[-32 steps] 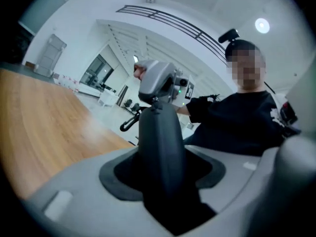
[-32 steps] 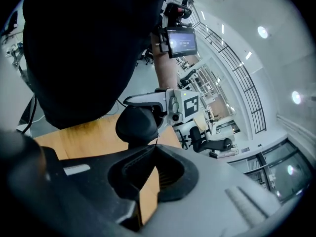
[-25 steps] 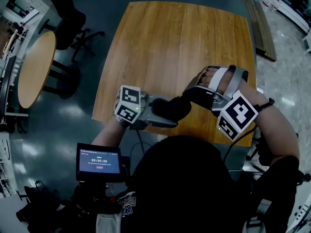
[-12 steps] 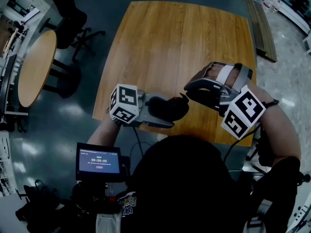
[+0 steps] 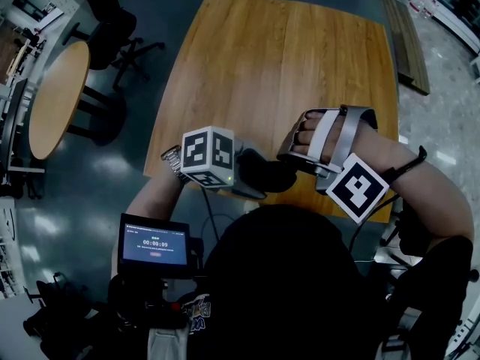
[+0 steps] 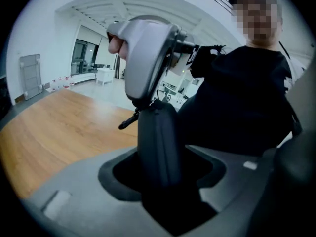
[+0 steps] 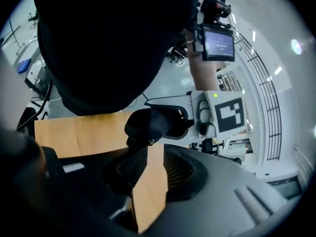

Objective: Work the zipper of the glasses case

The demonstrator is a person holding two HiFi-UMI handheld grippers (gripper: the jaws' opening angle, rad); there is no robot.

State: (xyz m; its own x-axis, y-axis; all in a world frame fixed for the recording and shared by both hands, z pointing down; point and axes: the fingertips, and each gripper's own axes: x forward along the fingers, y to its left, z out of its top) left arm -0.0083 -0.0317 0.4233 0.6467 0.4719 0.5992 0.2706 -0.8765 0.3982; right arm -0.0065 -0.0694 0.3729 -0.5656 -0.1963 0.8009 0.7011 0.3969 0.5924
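Observation:
My left gripper (image 5: 251, 175) is shut on the black glasses case (image 5: 271, 176) and holds it in the air over the near edge of the wooden table (image 5: 277, 66). In the left gripper view the case (image 6: 158, 142) stands up between the jaws, with its zipper pull (image 6: 127, 121) sticking out to the left near the top. My right gripper (image 5: 291, 158) is at the case's right end. Its jaws are opening, and in the right gripper view only bare table shows in the gap of the gripper (image 7: 150, 157). The case (image 7: 153, 125) lies just beyond its ribbed pads (image 7: 178, 164).
A small screen (image 5: 154, 244) is mounted below my left arm. A round side table (image 5: 56, 100) and office chairs (image 5: 112, 21) stand on the floor at the left. The person's dark torso (image 6: 237, 102) is close behind the grippers.
The right gripper drew back from the case's end, then came close again lower down, with its jaws now parted. The left gripper turned and shifted slightly right with the case.

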